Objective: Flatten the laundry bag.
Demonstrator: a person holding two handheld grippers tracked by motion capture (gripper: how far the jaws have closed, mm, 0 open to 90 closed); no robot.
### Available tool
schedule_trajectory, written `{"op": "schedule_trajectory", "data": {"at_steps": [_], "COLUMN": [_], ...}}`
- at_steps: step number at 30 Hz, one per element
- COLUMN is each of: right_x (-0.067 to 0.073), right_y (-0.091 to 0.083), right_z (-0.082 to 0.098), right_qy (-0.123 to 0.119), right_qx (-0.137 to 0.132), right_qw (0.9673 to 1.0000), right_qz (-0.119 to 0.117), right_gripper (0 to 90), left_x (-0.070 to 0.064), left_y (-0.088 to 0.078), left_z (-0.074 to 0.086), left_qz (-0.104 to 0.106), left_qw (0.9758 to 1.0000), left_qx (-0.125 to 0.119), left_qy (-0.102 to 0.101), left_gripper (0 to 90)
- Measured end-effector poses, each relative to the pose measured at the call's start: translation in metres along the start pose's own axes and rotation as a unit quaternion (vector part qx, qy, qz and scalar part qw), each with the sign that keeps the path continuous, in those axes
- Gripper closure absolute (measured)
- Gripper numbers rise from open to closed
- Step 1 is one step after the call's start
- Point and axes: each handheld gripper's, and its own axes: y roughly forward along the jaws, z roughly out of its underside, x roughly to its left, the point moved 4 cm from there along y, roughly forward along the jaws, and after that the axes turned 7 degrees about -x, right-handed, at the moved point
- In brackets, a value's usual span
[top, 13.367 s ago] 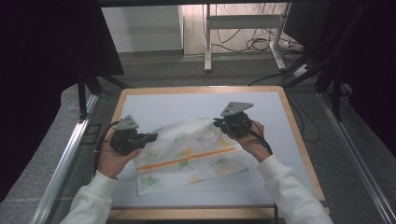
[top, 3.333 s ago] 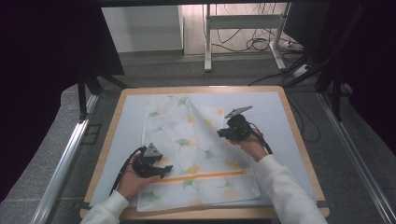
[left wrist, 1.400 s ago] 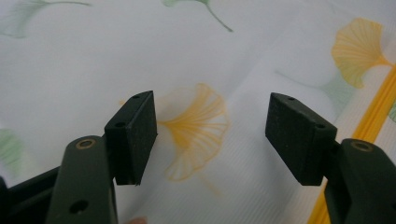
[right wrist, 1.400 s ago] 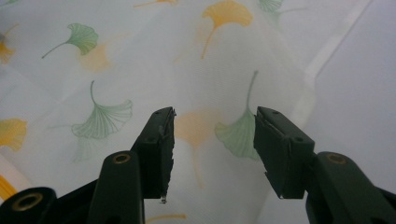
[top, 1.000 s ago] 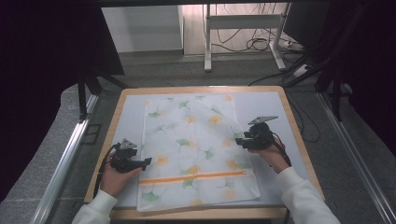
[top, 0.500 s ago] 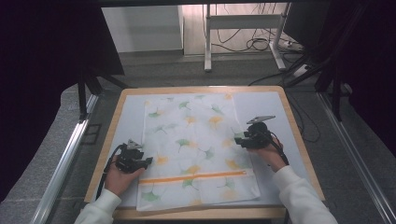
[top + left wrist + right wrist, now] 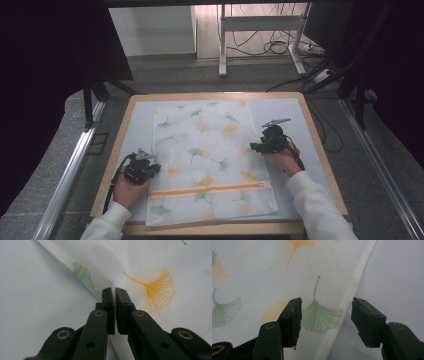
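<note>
Wooden-rimmed table [image 7: 320, 150], leaf-print mesh bag [image 7: 210, 160] spread flat. Left gripper [image 7: 115, 293] just closed, pinching bag's left edge; right gripper [image 7: 325, 315] wide, astride right hem, opening slightly. Probably folding next.

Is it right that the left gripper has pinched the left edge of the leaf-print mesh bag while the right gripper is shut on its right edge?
No. In the right gripper view the right gripper is open, straddling the bag's white edge; the left gripper has pinched the bag.
</note>
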Motion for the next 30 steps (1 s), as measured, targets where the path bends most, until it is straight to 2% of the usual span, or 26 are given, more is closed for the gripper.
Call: {"op": "schedule_trajectory", "data": {"at_steps": [2, 4, 6, 7, 11, 13, 14, 15, 16, 17, 18, 20, 25, 28, 30], "right_x": [-0.001, 0.001, 0.002, 0.003, 0.006, 0.006, 0.003, 0.003, 0.0, 0.0, -0.003, -0.004, -0.003, 0.001, 0.002], "right_y": [0.006, 0.009, 0.01, 0.009, -0.001, -0.005, -0.015, -0.015, -0.024, -0.024, -0.03, -0.031, -0.021, -0.011, 0.0], "right_z": [0.0, 0.0, -0.001, -0.002, -0.005, -0.004, -0.001, -0.001, 0.007, 0.007, 0.016, 0.023, 0.021, 0.012, 0.008], "right_qy": [0.004, -0.004, -0.017, -0.021, -0.037, -0.036, -0.03, -0.03, -0.021, -0.021, -0.013, -0.008, -0.016, -0.018, -0.025], "right_qx": [0.006, 0.008, 0.005, 0.003, -0.013, -0.018, -0.024, -0.024, -0.024, -0.024, -0.023, -0.017, -0.019, -0.023, -0.015], "right_qw": [1.0, 0.9999, 0.9996, 0.9995, 0.9992, 0.9992, 0.9993, 0.9993, 0.9995, 0.9995, 0.9997, 0.9998, 0.9997, 0.9995, 0.9995], "right_qz": [-0.005, -0.015, -0.02, -0.024, -0.009, -0.006, -0.001, -0.001, 0.003, 0.003, 0.003, 0.002, 0.008, 0.008, 0.011], "right_gripper": [55.2, 71.9, 83.2, 86.2, 87.5, 87.5, 87.5, 87.5, 87.2, 87.2, 86.8, 86.7, 86.7, 86.7, 86.7], "left_x": [0.001, 0.001, 0.001, 0.002, 0.004, 0.006, 0.006, 0.006, 0.004, 0.004, 0.003, 0.001, 0.005, 0.012, 0.017], "left_y": [0.0, 0.0, 0.0, 0.001, 0.006, 0.012, 0.015, 0.017, 0.022, 0.022, 0.023, 0.021, 0.015, 0.015, 0.017], "left_z": [0.0, 0.0, -0.001, -0.002, -0.008, -0.014, -0.017, -0.021, -0.027, -0.027, -0.028, -0.029, -0.027, -0.025, -0.025], "left_qz": [0.001, 0.001, 0.0, 0.0, 0.001, 0.005, 0.008, 0.012, 0.02, 0.02, 0.022, 0.027, 0.025, 0.018, 0.013], "left_qw": [1.0, 1.0, 1.0, 1.0, 0.9999, 0.9999, 0.9998, 0.9998, 0.9995, 0.9995, 0.9994, 0.9992, 0.9996, 0.9998, 0.9999], "left_qx": [-0.003, -0.005, -0.005, -0.005, -0.001, 0.001, 0.001, 0.001, 0.005, 0.005, 0.004, 0.005, -0.001, 0.0, -0.001], "left_qy": [-0.002, 0.002, 0.007, 0.006, 0.013, 0.013, 0.016, 0.018, 0.023, 0.023, 0.025, 0.029, 0.016, 0.008, 0.002], "left_gripper": [88.3, 88.5, 88.7, 88.8, 88.9, 89.0, 89.0, 89.0, 89.0, 89.0, 89.0, 89.0, 89.0, 89.0, 89.0]}}
